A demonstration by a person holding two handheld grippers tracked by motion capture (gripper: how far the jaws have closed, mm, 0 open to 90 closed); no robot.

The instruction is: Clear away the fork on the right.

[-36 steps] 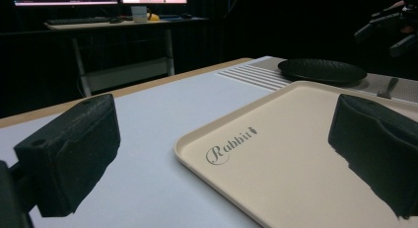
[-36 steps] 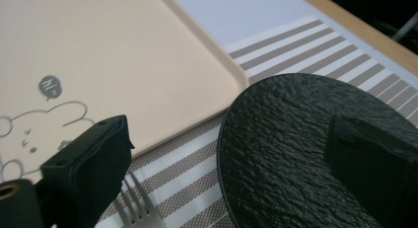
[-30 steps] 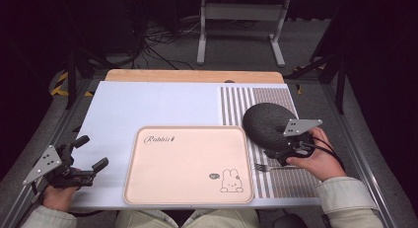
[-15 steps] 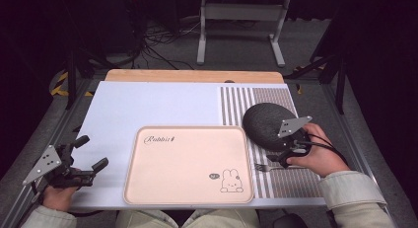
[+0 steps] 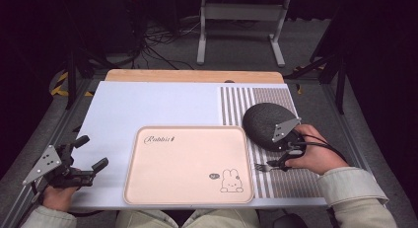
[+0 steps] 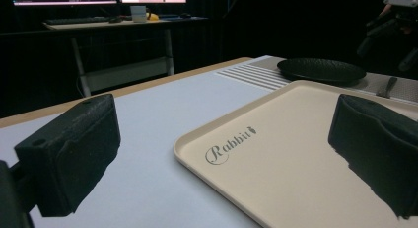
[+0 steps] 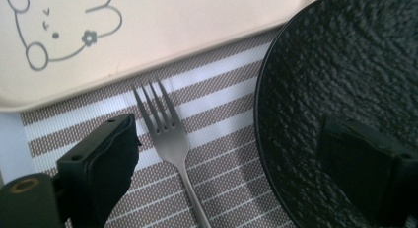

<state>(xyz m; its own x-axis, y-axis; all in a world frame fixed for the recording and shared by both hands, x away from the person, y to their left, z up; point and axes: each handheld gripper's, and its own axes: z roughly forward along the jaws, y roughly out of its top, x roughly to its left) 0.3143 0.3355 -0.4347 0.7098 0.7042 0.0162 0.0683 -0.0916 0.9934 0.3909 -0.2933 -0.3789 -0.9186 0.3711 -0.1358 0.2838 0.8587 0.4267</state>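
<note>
The right tongs (image 7: 231,173) hang wide open over the fork (image 7: 170,144), which lies on the striped placemat (image 7: 217,124) between the beige rabbit tray (image 7: 148,20) and the black plate (image 7: 340,80). Its long axis runs between the 2 jaws, tines toward the tray. The left tongs (image 5: 91,154), also wide open, rest well apart across the worktop (image 5: 148,104), so the right is nearer.

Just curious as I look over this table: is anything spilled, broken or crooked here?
Nothing stands out. The tray sits square and bare, the plate and fork lie on the striped mat, with no spill or damage visible.
</note>
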